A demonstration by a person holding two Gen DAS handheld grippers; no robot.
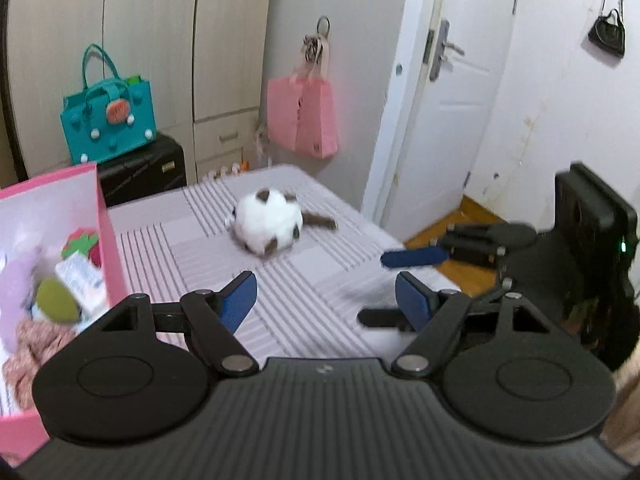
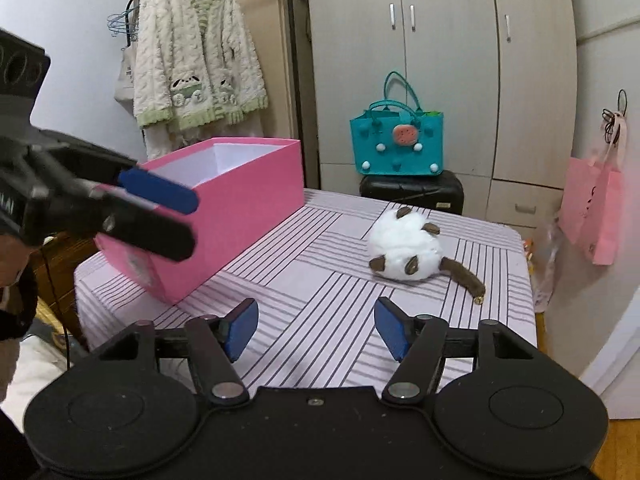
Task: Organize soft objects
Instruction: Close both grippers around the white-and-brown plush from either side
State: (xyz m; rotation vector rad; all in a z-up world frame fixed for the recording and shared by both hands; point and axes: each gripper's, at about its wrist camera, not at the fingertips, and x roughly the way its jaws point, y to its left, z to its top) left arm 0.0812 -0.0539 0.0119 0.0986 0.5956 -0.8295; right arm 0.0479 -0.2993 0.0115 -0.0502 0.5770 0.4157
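Left wrist: fluffy round plush toy on striped cloth; both claws gape empty.

On the table, the plush toy lay ahead of both sets of tongs and well apart from them, with nothing between the parted jaws of the left gripper or the right gripper. The open box stood on the table to the left of the left tongs, soft things piled inside it, while the right tongs reached in from the left tongs' right side. Beyond the table's far edge a tote bag sat on a case before the wardrobe, and a paper bag hung further right.
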